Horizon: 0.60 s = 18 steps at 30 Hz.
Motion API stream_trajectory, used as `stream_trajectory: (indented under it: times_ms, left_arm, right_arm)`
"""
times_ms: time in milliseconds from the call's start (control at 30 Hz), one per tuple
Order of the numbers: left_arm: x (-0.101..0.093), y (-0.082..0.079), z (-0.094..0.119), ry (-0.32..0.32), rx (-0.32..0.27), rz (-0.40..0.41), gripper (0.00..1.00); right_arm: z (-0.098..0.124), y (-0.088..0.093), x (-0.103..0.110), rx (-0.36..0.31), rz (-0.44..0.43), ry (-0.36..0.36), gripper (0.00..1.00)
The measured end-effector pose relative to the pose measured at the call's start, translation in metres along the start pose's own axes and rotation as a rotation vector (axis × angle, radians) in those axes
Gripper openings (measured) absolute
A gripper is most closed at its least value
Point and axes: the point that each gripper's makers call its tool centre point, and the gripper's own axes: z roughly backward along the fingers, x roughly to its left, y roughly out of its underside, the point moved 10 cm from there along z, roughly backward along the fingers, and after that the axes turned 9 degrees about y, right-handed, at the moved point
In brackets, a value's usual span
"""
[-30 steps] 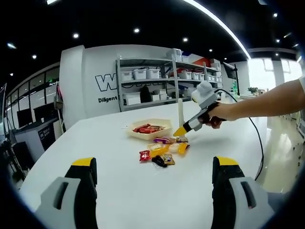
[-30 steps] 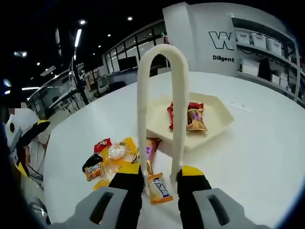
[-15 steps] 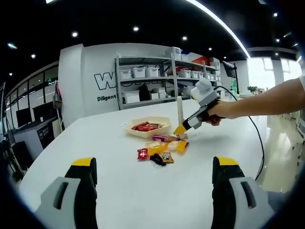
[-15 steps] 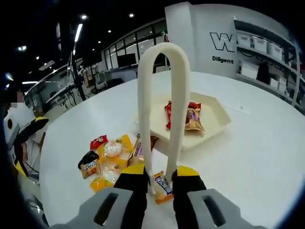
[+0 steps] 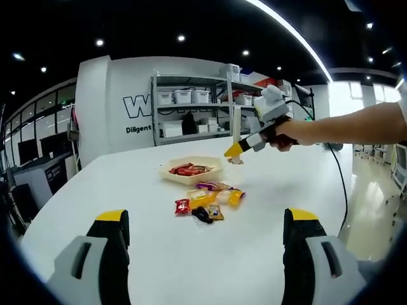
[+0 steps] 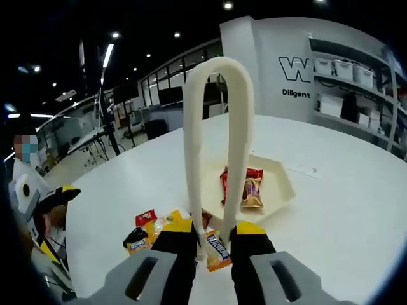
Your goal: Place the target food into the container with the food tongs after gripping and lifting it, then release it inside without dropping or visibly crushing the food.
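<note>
Right gripper view shows the right hand-held gripper (image 6: 211, 244) squeezed narrow on the two arms of the white food tongs (image 6: 215, 143), whose tips pinch a small wrapped candy bar (image 6: 217, 250) with a blue-lettered label and an orange end; judging by the scene behind it, the bar hangs clear of the white bench (image 6: 343, 210), short of the cream container (image 6: 280, 187). That container already holds two wrapped snacks (image 6: 245, 184), one red and one brown-gold. On the side of the container facing the camera lies the snack pile (image 6: 152, 229), with a red packet and a black-and-orange one. Left gripper view sees the same lift from across the bench: a person's hand (image 5: 283, 132) carries the right hand-held gripper beside the container (image 5: 191, 171), with the snack pile (image 5: 206, 203) just in front of it. The left hand-held gripper (image 5: 206, 254) stands wide and empty, well apart from the container. The bar looks light and fairly stiff inside a slick, crinkly wrapper, so it could slide or swivel between smooth tongs. A hold across its flat middle, with moderate pressure, seems safest; hard squeezing risks denting it.
</note>
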Motion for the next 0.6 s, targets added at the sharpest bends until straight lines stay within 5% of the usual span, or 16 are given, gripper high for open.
stream_trajectory:
  times_ms: [267,600]
  left_arm:
    - [-0.004,0.002,-0.003,0.025,-0.004,0.013,0.99]
    - [0.000,0.006,-0.004,0.026,-0.007,0.018,0.99]
  right_arm:
    - [-0.001,-0.021,-0.004,-0.022,0.012,0.018,0.14]
    - [-0.023,-0.025,-0.006,-0.008,0.017,0.027,0.14]
